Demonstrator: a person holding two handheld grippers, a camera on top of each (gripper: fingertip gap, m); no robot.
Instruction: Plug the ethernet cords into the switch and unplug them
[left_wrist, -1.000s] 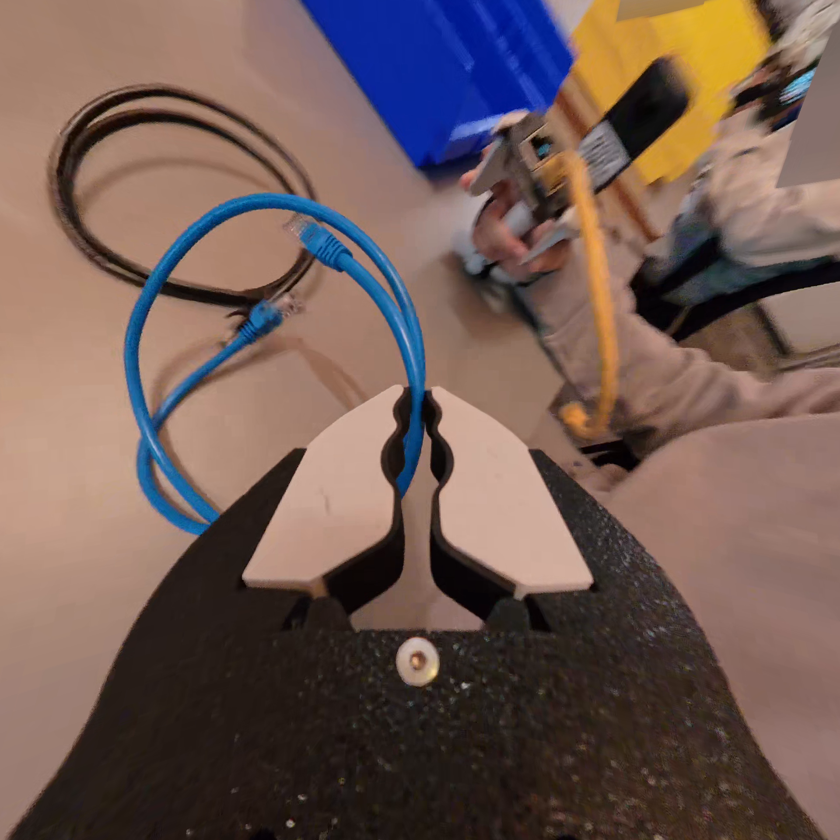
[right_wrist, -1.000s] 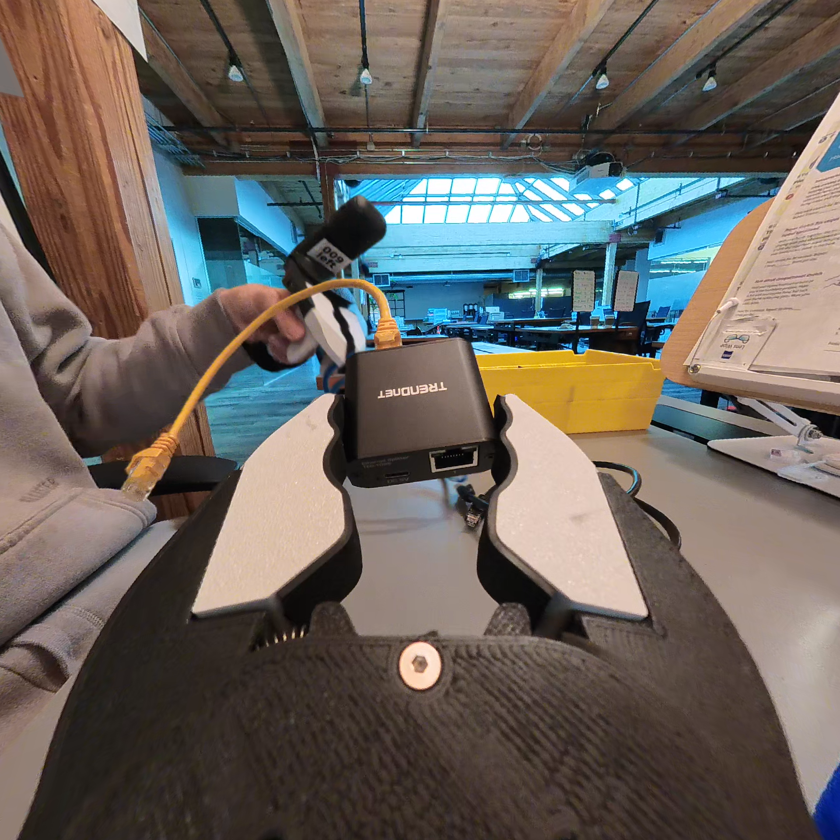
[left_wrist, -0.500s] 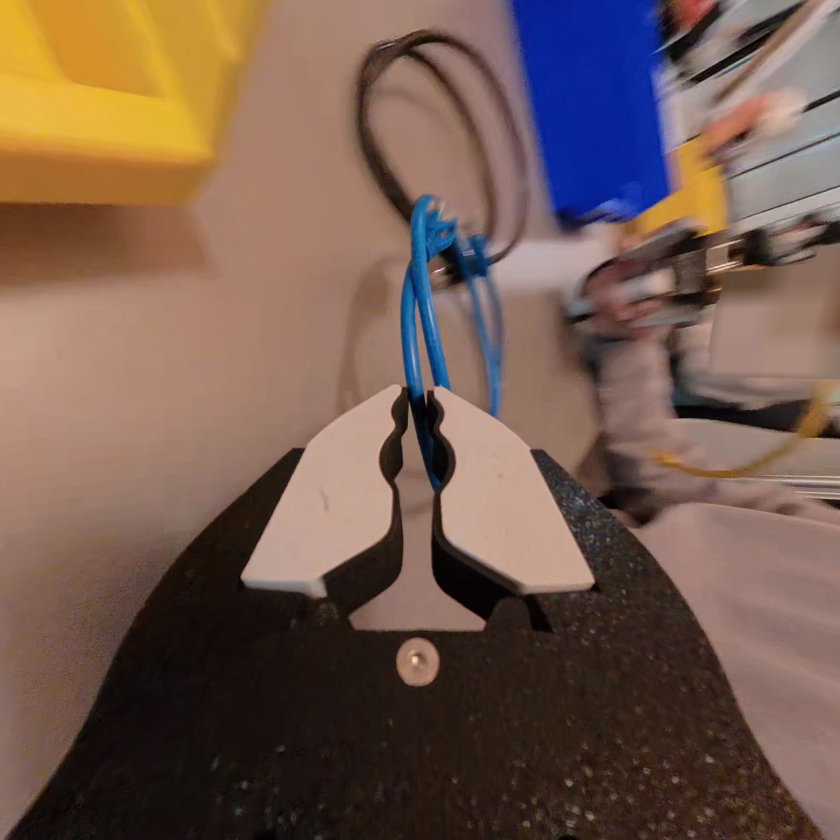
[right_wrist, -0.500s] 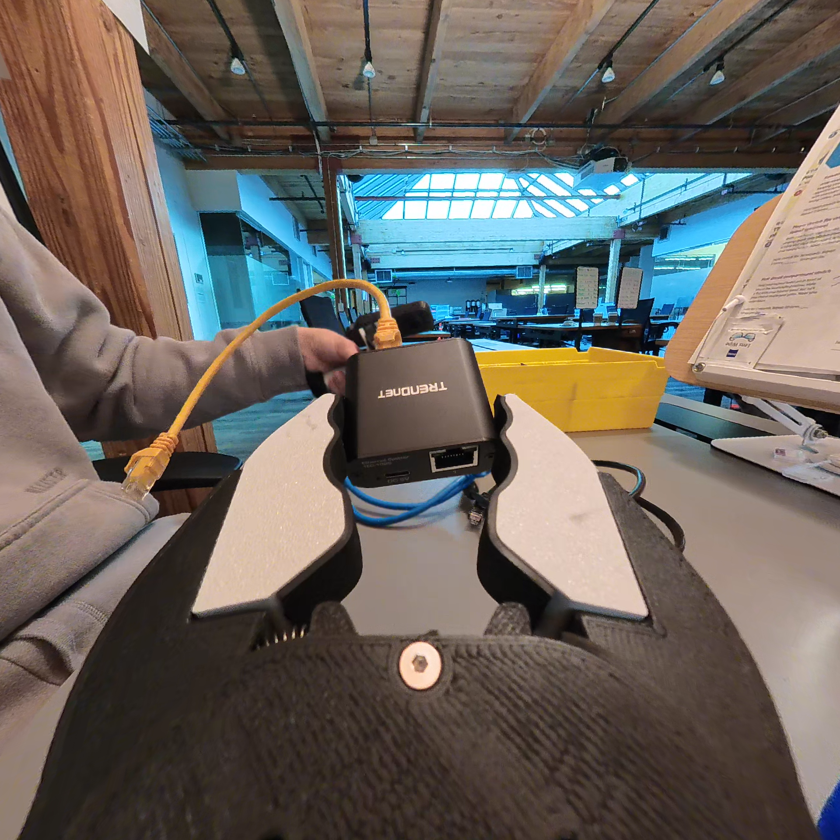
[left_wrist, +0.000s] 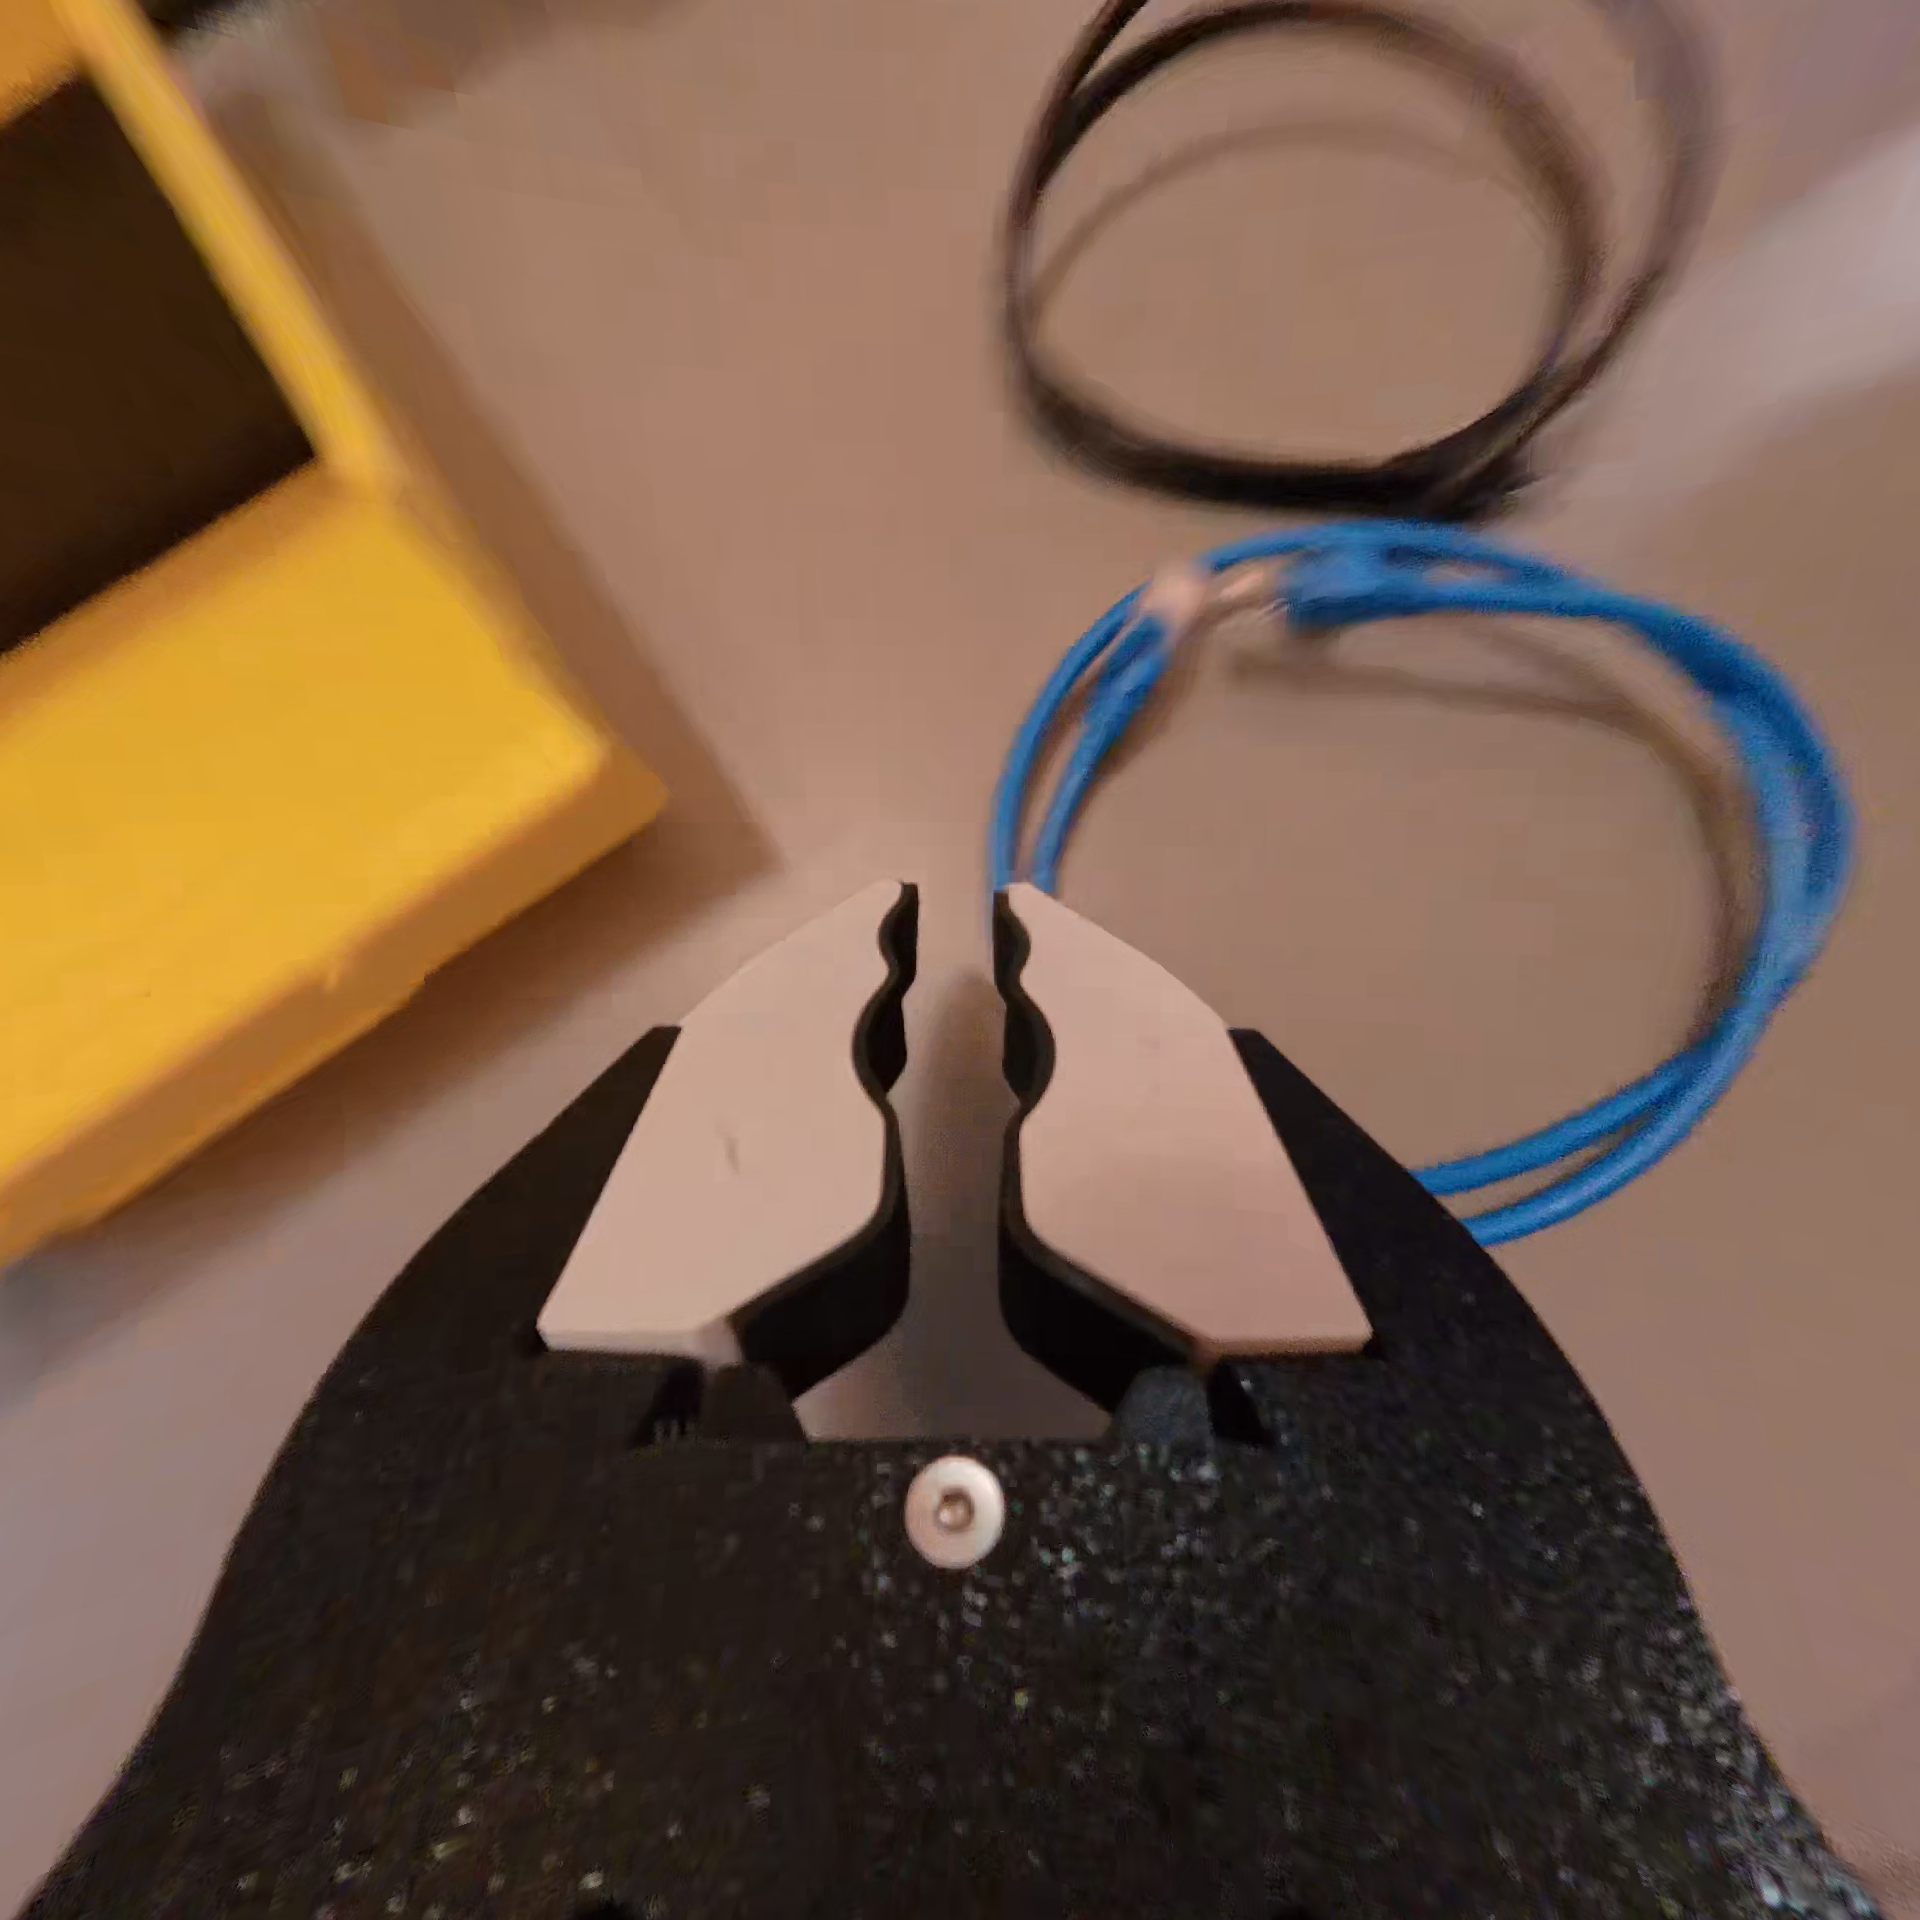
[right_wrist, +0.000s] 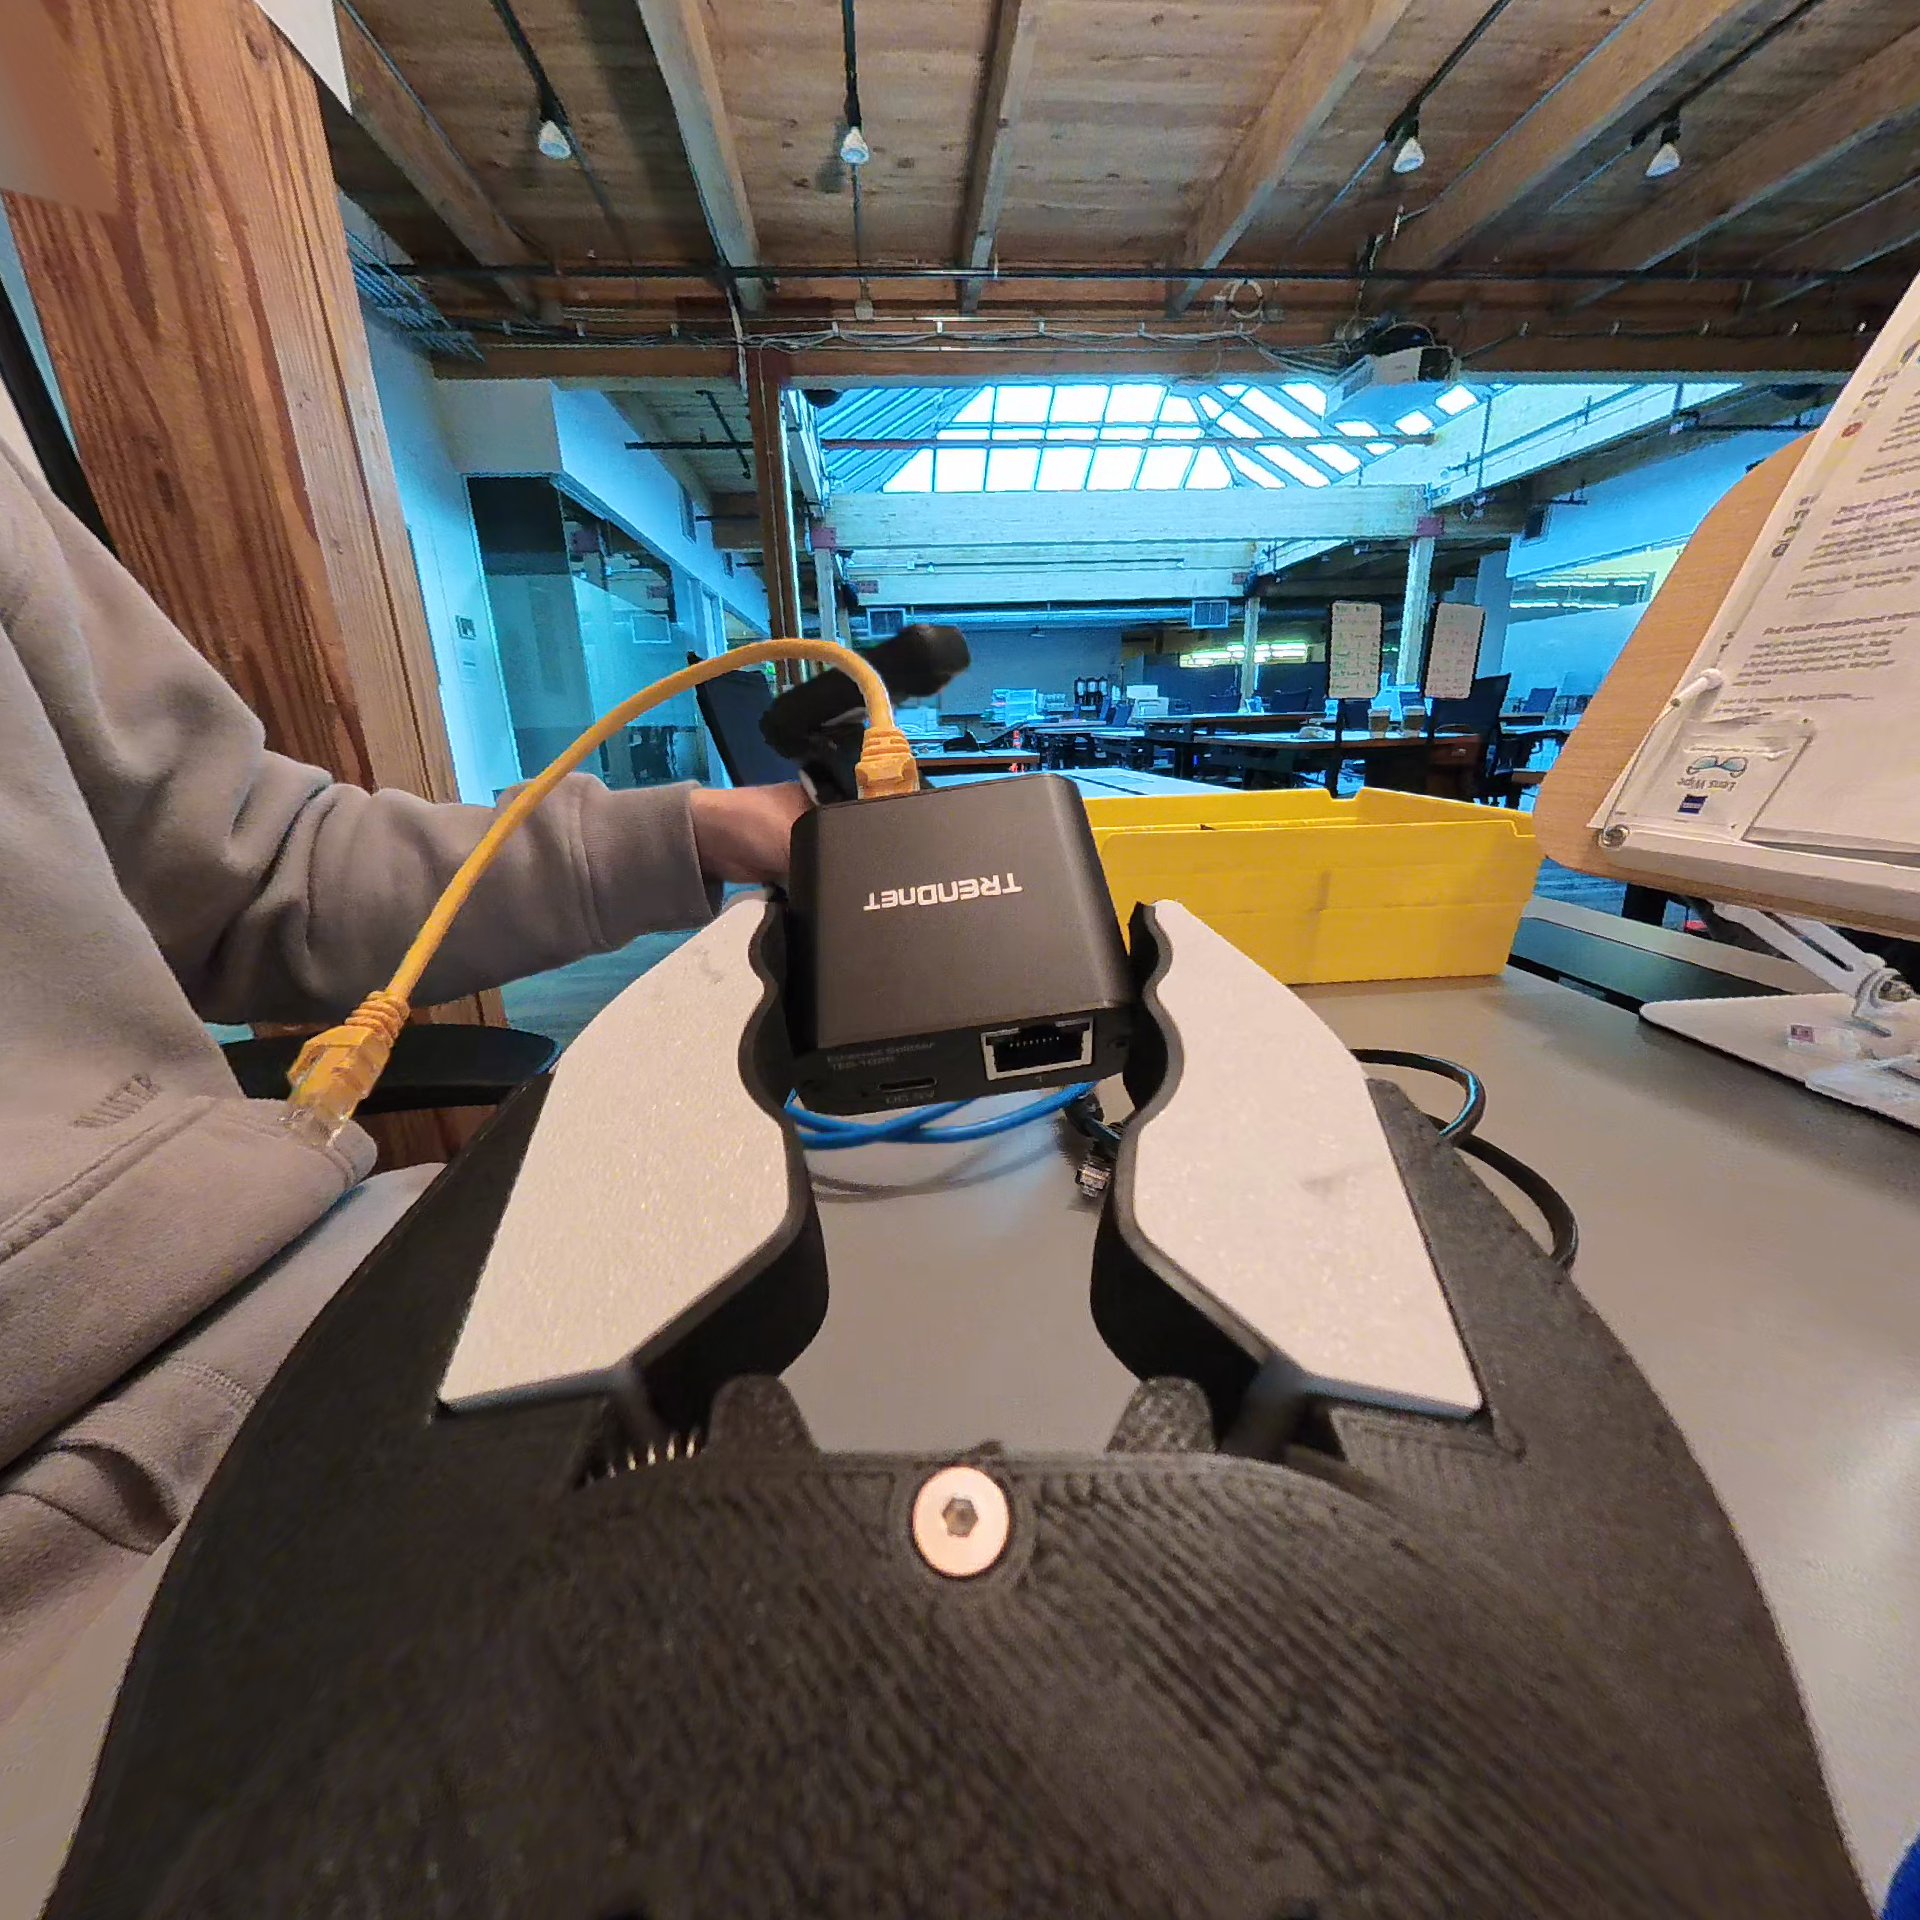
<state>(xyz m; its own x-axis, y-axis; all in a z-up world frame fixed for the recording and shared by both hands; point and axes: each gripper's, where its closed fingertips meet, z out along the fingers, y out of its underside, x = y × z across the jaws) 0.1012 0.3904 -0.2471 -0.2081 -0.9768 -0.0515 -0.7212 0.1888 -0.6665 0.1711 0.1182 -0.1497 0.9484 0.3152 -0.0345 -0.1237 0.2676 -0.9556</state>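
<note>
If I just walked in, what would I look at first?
Probably the black switch pinched in the right gripper above the table, with a yellow cord plugged into its far end. Next, the blue cord coiled on the table just right of the empty left gripper, beside a yellow bin.

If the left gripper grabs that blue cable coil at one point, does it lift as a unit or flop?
Probably flops: the blue cable is thin, lying in loose loops with no tie visible. It likely sags into a hanging loop, its plug ends dangling. It looks light, so the left gripper, open now, should need little force, though the smooth jacket may slide.
</note>
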